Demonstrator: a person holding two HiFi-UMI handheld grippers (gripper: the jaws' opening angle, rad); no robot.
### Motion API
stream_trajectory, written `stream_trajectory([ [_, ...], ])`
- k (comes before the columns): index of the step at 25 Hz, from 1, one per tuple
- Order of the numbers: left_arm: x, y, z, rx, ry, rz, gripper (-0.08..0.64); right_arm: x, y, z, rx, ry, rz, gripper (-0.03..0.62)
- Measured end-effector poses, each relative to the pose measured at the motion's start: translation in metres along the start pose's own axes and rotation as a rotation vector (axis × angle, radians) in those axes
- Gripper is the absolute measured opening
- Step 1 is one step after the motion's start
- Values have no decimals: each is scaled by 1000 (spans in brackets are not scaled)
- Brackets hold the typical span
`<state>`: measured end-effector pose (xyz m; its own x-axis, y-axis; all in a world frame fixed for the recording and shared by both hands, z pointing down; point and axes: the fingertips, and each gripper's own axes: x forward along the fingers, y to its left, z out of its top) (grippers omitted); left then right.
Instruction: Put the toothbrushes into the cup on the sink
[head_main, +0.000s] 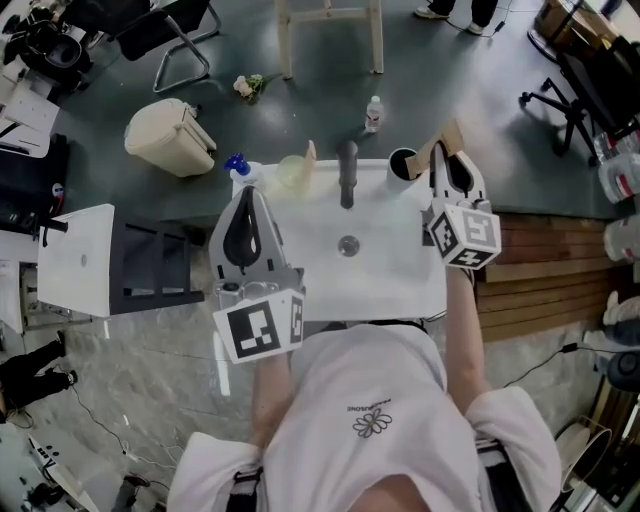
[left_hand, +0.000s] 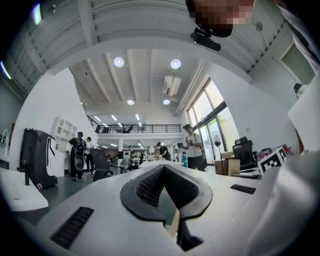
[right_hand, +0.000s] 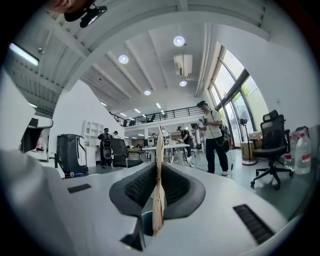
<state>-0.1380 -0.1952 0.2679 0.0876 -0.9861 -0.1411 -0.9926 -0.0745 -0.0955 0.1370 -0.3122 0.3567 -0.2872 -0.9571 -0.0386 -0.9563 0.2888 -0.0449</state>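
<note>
A white sink (head_main: 400, 262) with a dark faucet (head_main: 347, 172) lies in front of me in the head view. A dark cup (head_main: 402, 163) stands on its back right corner. My right gripper (head_main: 447, 160) hovers just right of the cup, shut on a wooden toothbrush (head_main: 441, 143). In the right gripper view the toothbrush (right_hand: 159, 180) stands upright between the pads of that gripper (right_hand: 159, 165). A second tan toothbrush (head_main: 310, 153) leans by a pale yellow cup (head_main: 290, 172) at the sink's back left. My left gripper (head_main: 247, 200) hangs over the sink's left edge, shut (left_hand: 164, 167) and empty.
A beige bin (head_main: 170, 137) and a small bottle (head_main: 373, 113) stand on the floor behind the sink. A blue item (head_main: 237, 163) sits at the sink's back left corner. A white cabinet (head_main: 75, 260) is to the left, wooden boards (head_main: 540, 270) to the right.
</note>
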Motion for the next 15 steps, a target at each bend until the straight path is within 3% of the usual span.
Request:
stream_trajectory([
  [15,-9,9,-5,31,35,43,17,14,10,-83,8,170,16,29],
])
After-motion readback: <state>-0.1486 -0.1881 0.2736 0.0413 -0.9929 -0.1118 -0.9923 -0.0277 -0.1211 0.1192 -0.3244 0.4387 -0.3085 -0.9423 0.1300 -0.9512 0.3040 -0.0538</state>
